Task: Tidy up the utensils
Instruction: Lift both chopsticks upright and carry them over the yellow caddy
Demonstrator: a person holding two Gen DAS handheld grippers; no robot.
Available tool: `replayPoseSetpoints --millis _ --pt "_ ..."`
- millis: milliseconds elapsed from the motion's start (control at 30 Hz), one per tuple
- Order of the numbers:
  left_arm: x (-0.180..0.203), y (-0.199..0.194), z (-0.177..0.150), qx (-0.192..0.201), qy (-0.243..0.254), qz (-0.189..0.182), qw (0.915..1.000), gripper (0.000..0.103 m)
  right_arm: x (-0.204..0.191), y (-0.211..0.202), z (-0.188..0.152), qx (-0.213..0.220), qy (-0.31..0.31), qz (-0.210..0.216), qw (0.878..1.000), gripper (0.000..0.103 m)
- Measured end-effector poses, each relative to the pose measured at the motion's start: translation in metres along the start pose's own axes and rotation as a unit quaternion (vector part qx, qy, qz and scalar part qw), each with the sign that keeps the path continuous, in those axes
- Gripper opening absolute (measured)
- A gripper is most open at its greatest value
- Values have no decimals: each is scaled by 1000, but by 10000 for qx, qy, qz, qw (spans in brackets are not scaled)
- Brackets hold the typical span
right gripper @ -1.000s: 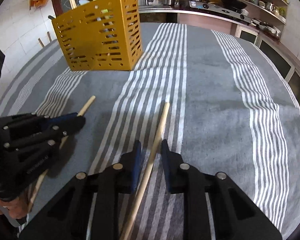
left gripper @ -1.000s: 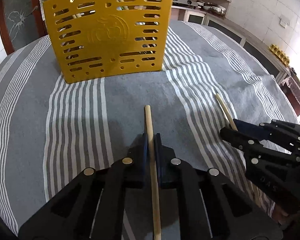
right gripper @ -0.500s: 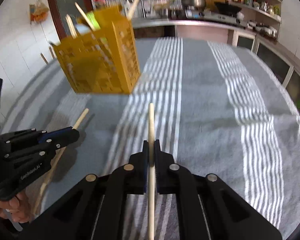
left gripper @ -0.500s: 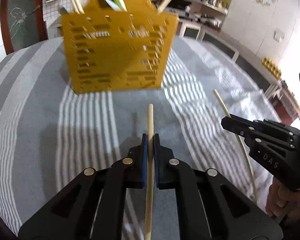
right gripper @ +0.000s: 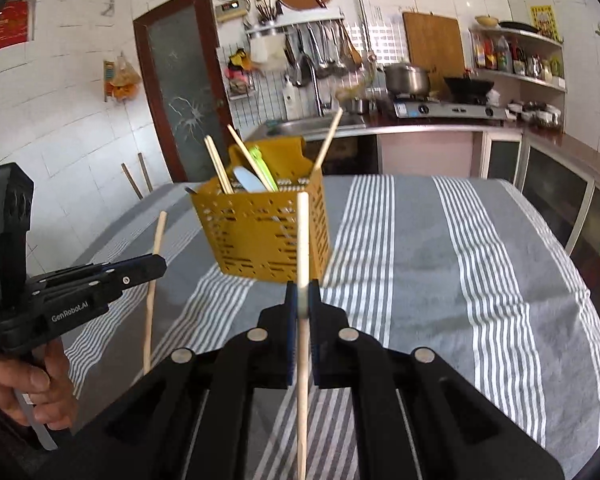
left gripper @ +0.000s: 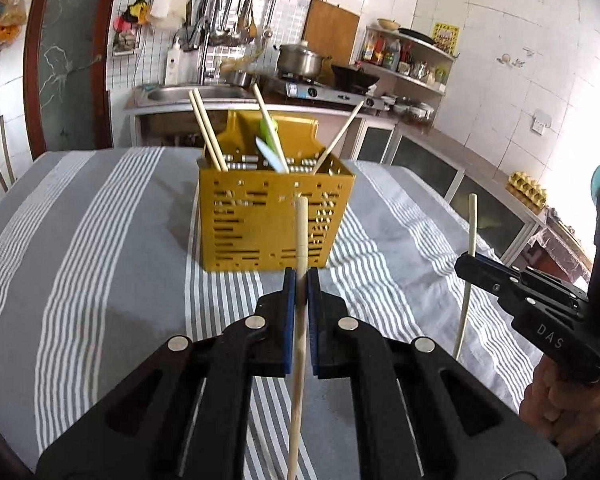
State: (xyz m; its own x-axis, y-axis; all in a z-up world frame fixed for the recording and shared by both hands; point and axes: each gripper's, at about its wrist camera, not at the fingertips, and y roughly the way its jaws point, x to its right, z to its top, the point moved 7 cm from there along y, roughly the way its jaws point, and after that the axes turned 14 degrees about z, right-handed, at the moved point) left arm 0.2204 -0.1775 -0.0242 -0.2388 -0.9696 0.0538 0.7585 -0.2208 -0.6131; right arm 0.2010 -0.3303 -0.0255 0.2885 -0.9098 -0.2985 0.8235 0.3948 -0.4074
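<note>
My left gripper [left gripper: 299, 280] is clamped on a wooden chopstick [left gripper: 300, 240] held upright; my right gripper [right gripper: 302, 296] pinches a second chopstick [right gripper: 302, 248] the same way. Beyond both tips stands the yellow utensil holder [left gripper: 272, 224] (already holding several sticks) on a grey striped tablecloth [right gripper: 440, 248]. Kitchen counter [right gripper: 440, 128] behind.

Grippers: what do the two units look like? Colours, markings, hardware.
Both are matte black linkage bodies with silver round rivets and blue pads on the fingers. The left gripper carries white "GenRobot.AI" lettering on its side; the right gripper shows "DAS". Bare hands grip the handles; no cables or sleeves visible.
</note>
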Motion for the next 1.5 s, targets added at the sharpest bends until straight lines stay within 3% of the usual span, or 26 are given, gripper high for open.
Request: replayPoseSetpoints --millis 367,700,1067,1167,1500 --pt "-11 -33 26 563 -67 -38 9984 5 -18 -19 24 367 -269 75 9989 6" --pt "-21 -66 80 1258 -74 -53 9920 5 -39 -32 87 988 -659 217 9927 6" --pt "-29 -76 149 1985 -234 -28 9798 5 -60 -18 152 1567 -952 409 9822 6" --pt "-26 -73 164 2156 -167 17 9763 5 -62 -14 172 1784 -1126 200 9773 6" --pt "-22 -68 208 2849 -309 -36 9581 5 -56 5 208 2210 -1230 282 9671 6"
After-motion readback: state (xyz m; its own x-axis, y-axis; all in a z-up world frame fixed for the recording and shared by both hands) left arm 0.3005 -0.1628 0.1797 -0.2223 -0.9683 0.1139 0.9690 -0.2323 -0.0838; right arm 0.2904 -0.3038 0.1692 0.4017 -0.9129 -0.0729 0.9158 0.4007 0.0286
